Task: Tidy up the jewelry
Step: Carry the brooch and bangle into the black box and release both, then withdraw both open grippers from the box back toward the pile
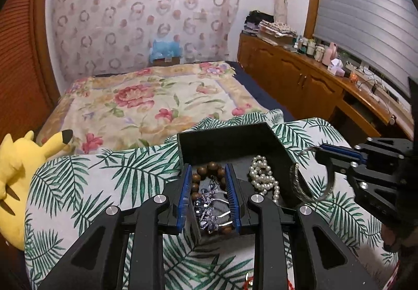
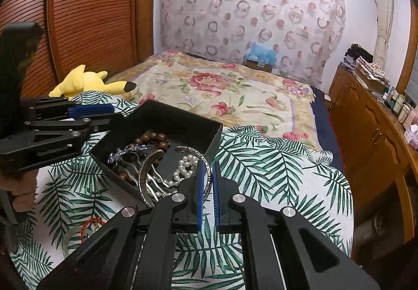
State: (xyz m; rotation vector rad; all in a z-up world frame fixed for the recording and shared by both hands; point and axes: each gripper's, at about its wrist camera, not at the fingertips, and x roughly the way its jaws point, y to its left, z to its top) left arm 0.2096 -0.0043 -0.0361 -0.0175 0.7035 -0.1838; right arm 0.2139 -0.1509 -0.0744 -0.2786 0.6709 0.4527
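A black open box point(image 1: 227, 138) point(image 2: 183, 123) sits on a palm-leaf cloth. Inside lie a brown wooden bead bracelet point(image 1: 209, 168) point(image 2: 154, 138), a purple-blue beaded piece point(image 1: 206, 201) point(image 2: 125, 151) and a white pearl strand point(image 1: 263, 177) point(image 2: 185, 164). My left gripper point(image 1: 208, 196) is open, its jaws on either side of the bead bracelet and purple piece, over the box's near corner. My right gripper point(image 2: 208, 172) point(image 1: 324, 149) is shut on a silver cuff bangle point(image 2: 149, 175) point(image 1: 300, 185), held at the box's edge above the pearls.
A red cord bracelet point(image 2: 90, 224) and a pale green bangle point(image 2: 65, 240) lie on the palm-leaf cloth point(image 2: 274, 172) near the front. A yellow plush toy point(image 1: 18, 175) point(image 2: 86, 81) lies to the left. A floral bed point(image 1: 146, 102) is behind, wooden cabinets point(image 1: 300, 81) to the right.
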